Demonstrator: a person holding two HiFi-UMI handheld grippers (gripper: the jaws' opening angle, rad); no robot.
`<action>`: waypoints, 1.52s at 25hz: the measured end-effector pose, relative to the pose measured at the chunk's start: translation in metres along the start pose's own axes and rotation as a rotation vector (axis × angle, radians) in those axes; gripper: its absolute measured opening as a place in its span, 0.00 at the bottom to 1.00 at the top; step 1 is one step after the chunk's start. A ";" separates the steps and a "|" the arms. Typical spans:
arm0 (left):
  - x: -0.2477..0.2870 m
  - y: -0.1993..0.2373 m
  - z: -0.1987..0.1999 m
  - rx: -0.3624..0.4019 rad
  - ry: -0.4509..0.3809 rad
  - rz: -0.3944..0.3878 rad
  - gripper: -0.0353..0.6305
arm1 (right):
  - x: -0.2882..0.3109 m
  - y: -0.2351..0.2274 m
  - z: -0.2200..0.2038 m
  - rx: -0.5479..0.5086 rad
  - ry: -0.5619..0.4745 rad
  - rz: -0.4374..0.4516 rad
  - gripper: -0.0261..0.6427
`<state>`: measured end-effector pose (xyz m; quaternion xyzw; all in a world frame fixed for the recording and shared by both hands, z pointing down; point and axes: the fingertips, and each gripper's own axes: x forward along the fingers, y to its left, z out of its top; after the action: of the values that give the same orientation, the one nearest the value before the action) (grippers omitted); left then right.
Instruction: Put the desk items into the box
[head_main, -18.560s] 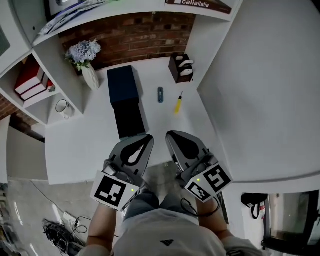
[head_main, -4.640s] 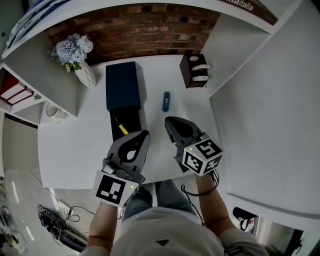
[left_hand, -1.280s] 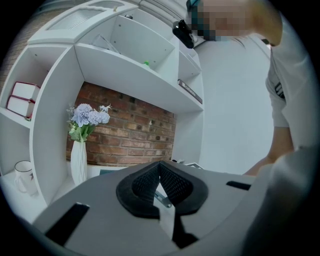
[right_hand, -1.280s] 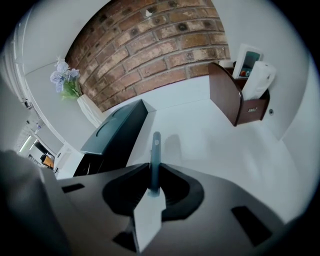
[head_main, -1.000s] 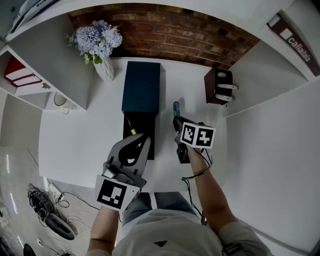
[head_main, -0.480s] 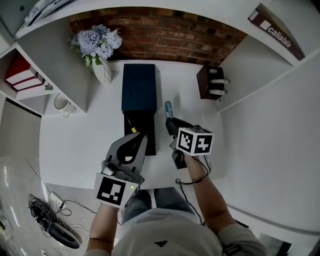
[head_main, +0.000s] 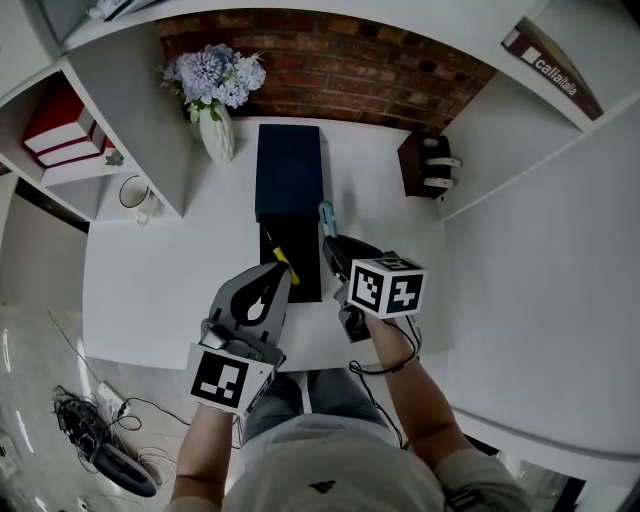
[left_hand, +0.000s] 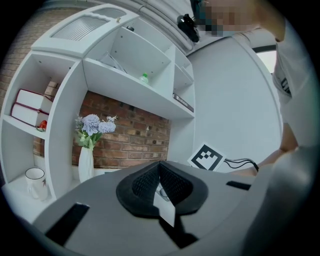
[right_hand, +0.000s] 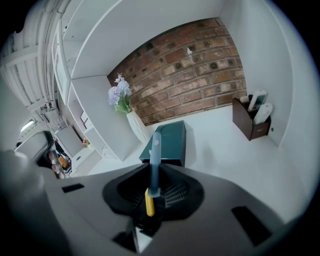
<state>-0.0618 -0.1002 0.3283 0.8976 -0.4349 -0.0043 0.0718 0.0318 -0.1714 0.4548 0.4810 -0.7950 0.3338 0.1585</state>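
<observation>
Head view: the yellow screwdriver (head_main: 281, 255) already lies in the open box (head_main: 308, 280) on the counter (head_main: 160, 280). The right gripper (head_main: 330, 235) holds the blue tool (head_main: 324, 214) just beside the box's rim at 3 o'clock, and the left gripper (head_main: 278, 276) hovers at the box's 6 o'clock end. Left gripper view: its jaws are pressed together with nothing between them. Right gripper view: its jaws are nearly closed, clamped on the blue tool, which points to 12 o'clock toward the box; I judge one item stowed, one still to be placed, and no other loose small item shows.
</observation>
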 end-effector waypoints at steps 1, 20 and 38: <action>-0.003 0.002 0.000 0.000 -0.002 0.006 0.07 | 0.001 0.004 -0.001 -0.005 0.003 0.006 0.15; -0.039 0.030 -0.005 -0.042 -0.005 0.165 0.07 | 0.050 0.037 -0.037 -0.100 0.168 0.093 0.15; -0.044 0.044 -0.014 -0.076 -0.012 0.241 0.07 | 0.092 0.016 -0.072 -0.156 0.349 0.031 0.15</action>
<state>-0.1230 -0.0908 0.3460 0.8355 -0.5395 -0.0174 0.1030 -0.0323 -0.1781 0.5535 0.3900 -0.7862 0.3519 0.3255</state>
